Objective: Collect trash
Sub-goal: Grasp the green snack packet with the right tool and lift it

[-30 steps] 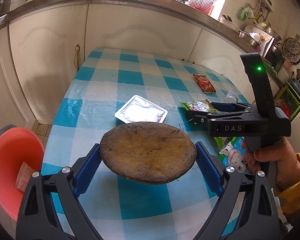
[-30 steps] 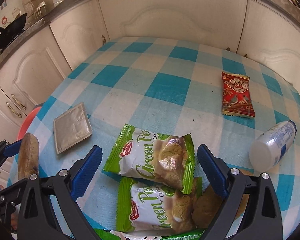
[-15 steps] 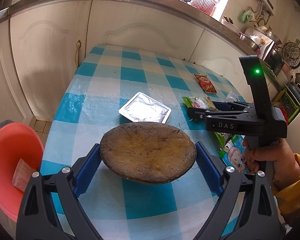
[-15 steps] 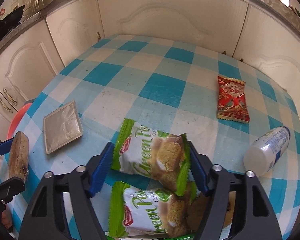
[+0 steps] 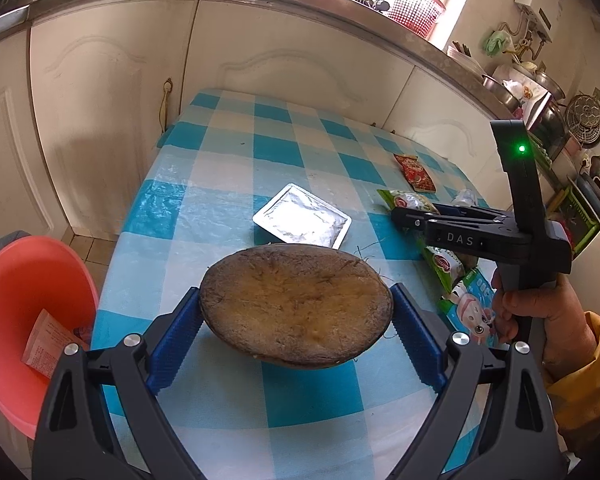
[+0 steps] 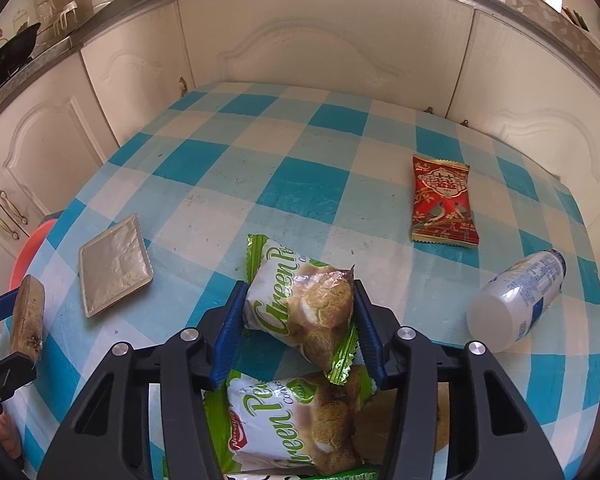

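My left gripper is shut on a round brown disc, held flat above the near part of the blue-checked table. In the right wrist view the same disc shows edge-on at the far left. My right gripper points down at a green cookie packet. Its jaws are closing, and the blue pads press the packet's sides so that it bulges upward. From the left wrist view the right gripper sits at the table's right side, held by a hand.
A second green cookie packet lies under the right gripper. A red snack packet, a white bottle on its side and a foil tray lie on the cloth. A red basin holding a paper packet stands left of the table. Cabinets run behind.
The right jaws have come in from wide open onto the green cookie packet, which is now squeezed and puffed up. The left gripper keeps its hold on the disc and has barely shifted.
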Tool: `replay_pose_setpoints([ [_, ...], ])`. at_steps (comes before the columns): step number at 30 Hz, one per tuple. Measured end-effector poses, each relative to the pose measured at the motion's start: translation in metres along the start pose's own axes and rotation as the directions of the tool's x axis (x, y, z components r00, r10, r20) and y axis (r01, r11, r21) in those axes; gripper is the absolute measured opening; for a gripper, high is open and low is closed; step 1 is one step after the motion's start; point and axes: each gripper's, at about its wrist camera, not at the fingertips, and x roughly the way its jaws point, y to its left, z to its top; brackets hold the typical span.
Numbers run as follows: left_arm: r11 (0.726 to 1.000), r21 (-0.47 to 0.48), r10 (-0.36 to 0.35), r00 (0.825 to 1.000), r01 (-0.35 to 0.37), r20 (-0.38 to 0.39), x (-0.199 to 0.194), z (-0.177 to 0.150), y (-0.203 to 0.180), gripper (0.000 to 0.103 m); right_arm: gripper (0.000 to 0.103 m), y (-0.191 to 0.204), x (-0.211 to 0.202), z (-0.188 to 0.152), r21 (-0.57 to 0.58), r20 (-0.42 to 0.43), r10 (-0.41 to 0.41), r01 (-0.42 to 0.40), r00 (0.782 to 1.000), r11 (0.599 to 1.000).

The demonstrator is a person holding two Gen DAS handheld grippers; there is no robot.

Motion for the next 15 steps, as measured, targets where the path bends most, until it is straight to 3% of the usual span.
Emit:
replay_pose_setpoints([
  [15,0.999,-0.032,0.020,0.999,-0.019,0.049,-0.028,-0.003,0.017,0.092,0.052,0.004,-0.034,0.005,0.028,0.068,-0.005,0.003,0.998,1.000],
])
